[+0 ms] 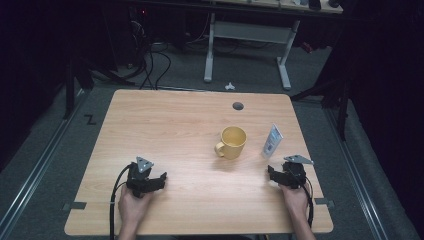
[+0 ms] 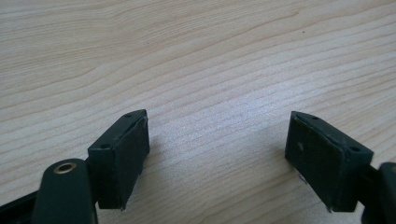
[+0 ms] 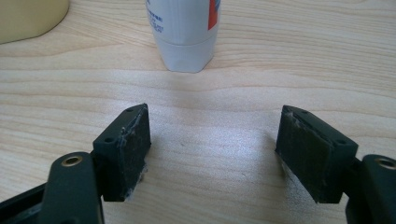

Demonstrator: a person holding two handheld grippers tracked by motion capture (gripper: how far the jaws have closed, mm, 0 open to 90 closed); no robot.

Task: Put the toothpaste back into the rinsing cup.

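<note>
Tools sit low at the near edge of the wooden counter [image 1: 150, 115], one in each hand. The left tool [image 1: 159, 181] rests at about seven o'clock with its jaws spread wide over bare wood, holding nothing. The right tool [image 1: 273, 173] lies at about five o'clock, jaws likewise parted and empty, and it points straight at the white tube [image 1: 272, 140] standing on its cap at roughly three o'clock. That aim, I would judge, is a line-up for a grab on the tube. Just beside the tube, toward the counter's middle, stands a yellow mug [image 1: 232, 142] with its handle turned toward the near-left; the two are close but apart.

From the right tool's own view the tube [image 3: 185, 35] is cut off above its lower part, so its label is mostly lost and the print is too small to read; the mug [image 3: 30, 18] shows as a yellow corner.
</note>
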